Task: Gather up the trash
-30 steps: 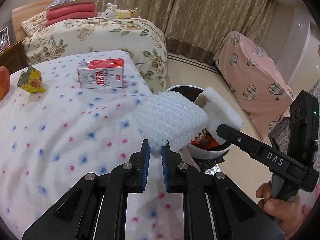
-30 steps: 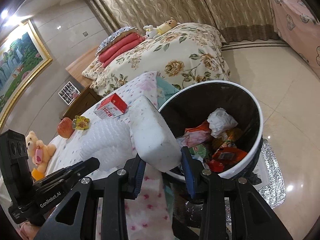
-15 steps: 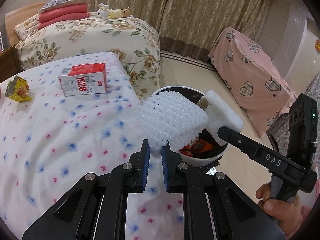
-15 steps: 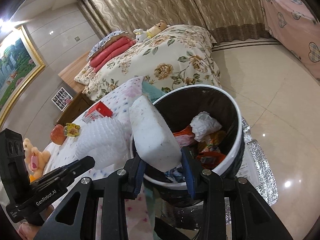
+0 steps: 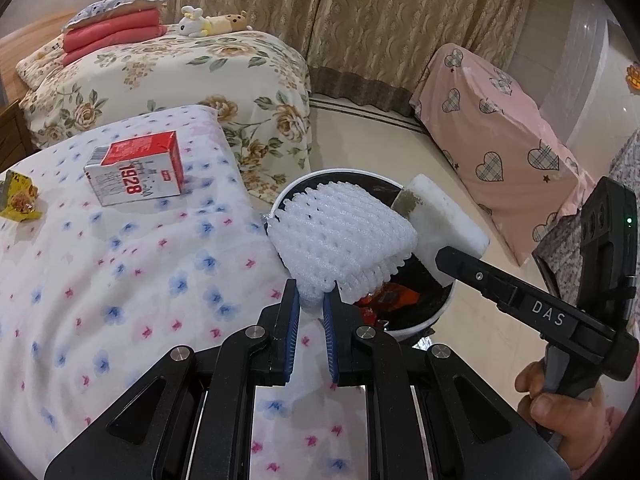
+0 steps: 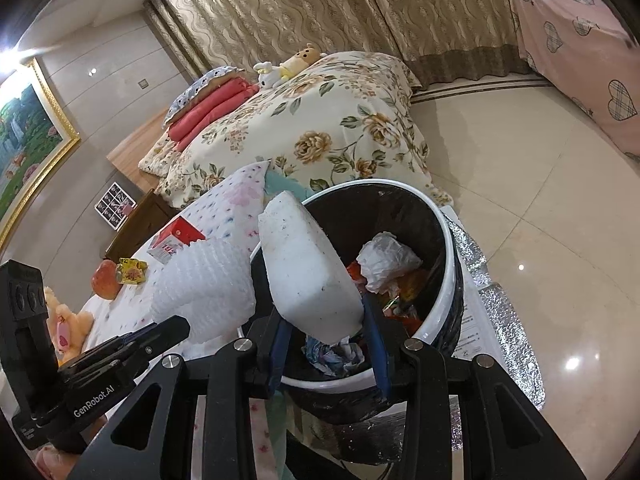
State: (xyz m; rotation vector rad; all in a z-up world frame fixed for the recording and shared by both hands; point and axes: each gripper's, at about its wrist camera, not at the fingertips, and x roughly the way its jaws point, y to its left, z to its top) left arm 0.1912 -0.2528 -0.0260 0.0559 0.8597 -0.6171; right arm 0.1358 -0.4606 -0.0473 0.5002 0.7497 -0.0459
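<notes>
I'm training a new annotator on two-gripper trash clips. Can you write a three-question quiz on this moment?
1. True or false: the left gripper is shut on the white foam net.
2. What does the right gripper hold? A) the red milk carton B) a white foam block C) a yellow wrapper
3. Fill in: the trash bin already holds crumpled ____ and wrappers.

Key:
1. True; its blue pads pinch a corner of the net.
2. B; the white foam block sits between its jaws over the bin, while the red milk carton and the yellow wrapper lie on the dotted bedspread.
3. Paper.
</notes>
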